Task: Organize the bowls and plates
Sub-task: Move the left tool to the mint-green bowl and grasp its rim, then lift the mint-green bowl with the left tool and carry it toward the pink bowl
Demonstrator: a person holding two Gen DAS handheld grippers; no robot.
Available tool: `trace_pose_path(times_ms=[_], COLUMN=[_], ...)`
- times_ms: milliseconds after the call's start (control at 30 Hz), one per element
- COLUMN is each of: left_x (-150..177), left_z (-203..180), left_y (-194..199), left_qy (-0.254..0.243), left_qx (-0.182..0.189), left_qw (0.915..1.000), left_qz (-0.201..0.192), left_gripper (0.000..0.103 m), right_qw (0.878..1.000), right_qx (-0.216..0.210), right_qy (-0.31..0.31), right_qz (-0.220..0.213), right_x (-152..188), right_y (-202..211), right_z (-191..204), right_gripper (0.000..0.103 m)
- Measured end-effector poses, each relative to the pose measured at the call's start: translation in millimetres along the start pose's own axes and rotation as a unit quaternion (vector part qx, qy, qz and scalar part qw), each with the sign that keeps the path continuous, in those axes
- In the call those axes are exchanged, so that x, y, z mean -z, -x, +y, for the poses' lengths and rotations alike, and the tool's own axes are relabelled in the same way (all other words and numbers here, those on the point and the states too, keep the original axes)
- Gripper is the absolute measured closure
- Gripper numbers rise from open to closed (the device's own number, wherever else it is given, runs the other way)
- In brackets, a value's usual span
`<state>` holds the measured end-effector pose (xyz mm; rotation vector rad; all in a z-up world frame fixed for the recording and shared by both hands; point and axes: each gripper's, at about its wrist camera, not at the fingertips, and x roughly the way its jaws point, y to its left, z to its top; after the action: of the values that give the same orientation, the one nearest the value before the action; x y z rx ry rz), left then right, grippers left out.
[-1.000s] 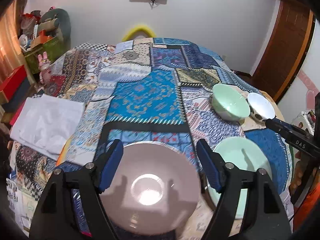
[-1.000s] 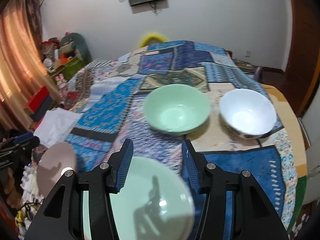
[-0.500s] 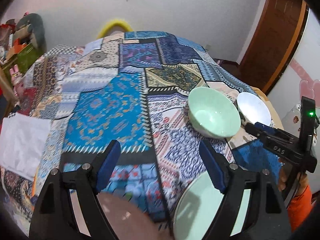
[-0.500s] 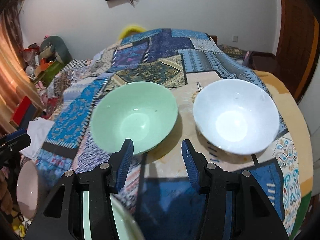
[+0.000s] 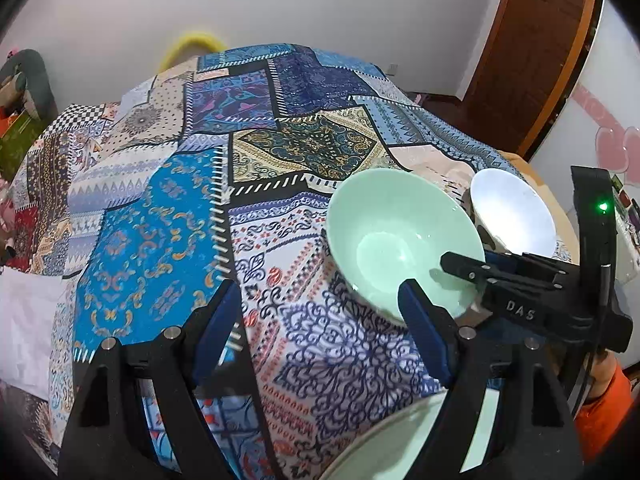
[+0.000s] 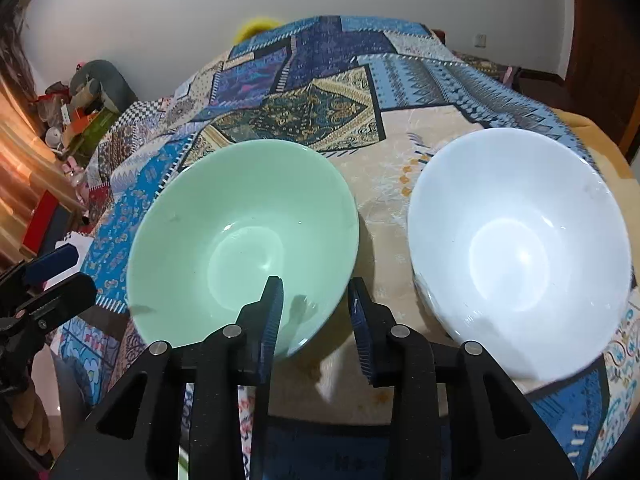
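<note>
**A:** Where did the bowls sit at that moment?

**B:** On the patchwork tablecloth (image 6: 320, 92). In the right wrist view the green bowl (image 6: 240, 240) stood upright at about ten o'clock from the right gripper (image 6: 316, 312), and the white bowl (image 6: 520, 240) at about two o'clock. The two bowls were near each other but apart, with bare cloth between them.

**A:** And the right gripper?

**B:** Its jaws were closing. The green bowl's near rim stood between them, one finger inside the bowl and the other outside. The pads were not yet pressing on the rim, so it was not grasping.

**A:** The left one?

**B:** The left gripper (image 5: 320, 320) was spread wide over the cloth, with nothing between its jaws. From its camera the green bowl (image 5: 400, 236) lay at about two o'clock, with the white bowl (image 5: 512, 212) beyond it to the right.

**A:** Any plates?

**B:** The edge of a green plate (image 5: 384, 448) showed at five o'clock, partly hidden behind the left gripper's right finger.
</note>
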<state>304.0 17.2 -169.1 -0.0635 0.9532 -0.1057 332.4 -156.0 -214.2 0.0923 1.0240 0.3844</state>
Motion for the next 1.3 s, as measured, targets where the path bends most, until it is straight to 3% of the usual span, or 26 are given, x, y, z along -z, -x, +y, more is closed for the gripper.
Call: trace_pose_path(times_ms=[233, 533, 833, 1000, 1033, 1300], left_x=[-8, -7, 8, 12, 12, 12], left_z=[-4, 15, 17, 11, 10, 1], left_y=[-26, -48, -59, -60, -60, -50], left_qy=[-0.007, 0.025, 0.024, 0.012, 0.009, -0.007], left_qx=[-0.011, -0.036, -0.019, -0.011, -0.010, -0.019], left_qw=[0.9998, 0.9983, 0.9956, 0.9954, 0.9955, 0.9970], left_qz=[0.015, 0.040, 0.089, 0.094, 0.094, 0.075], left_gripper=[0.022, 0.023, 0.058, 0.073, 0.080, 0.082], right_qw=[0.999, 0.997, 0.995, 0.996, 0.996, 0.997], right_qx=[0.023, -0.021, -0.036, -0.042, -0.043, -0.045], right_qy=[0.042, 0.075, 0.094, 0.079, 0.076, 0.066], right_qz=[0.000, 0.013, 0.021, 0.025, 0.025, 0.019], right_x=[-4, 0, 8, 6, 6, 7], right_y=[-9, -11, -6, -8, -7, 0], right_z=[10, 22, 38, 36, 37, 36], right_gripper=[0.083, 0.084, 0.083, 0.083, 0.083, 0.084])
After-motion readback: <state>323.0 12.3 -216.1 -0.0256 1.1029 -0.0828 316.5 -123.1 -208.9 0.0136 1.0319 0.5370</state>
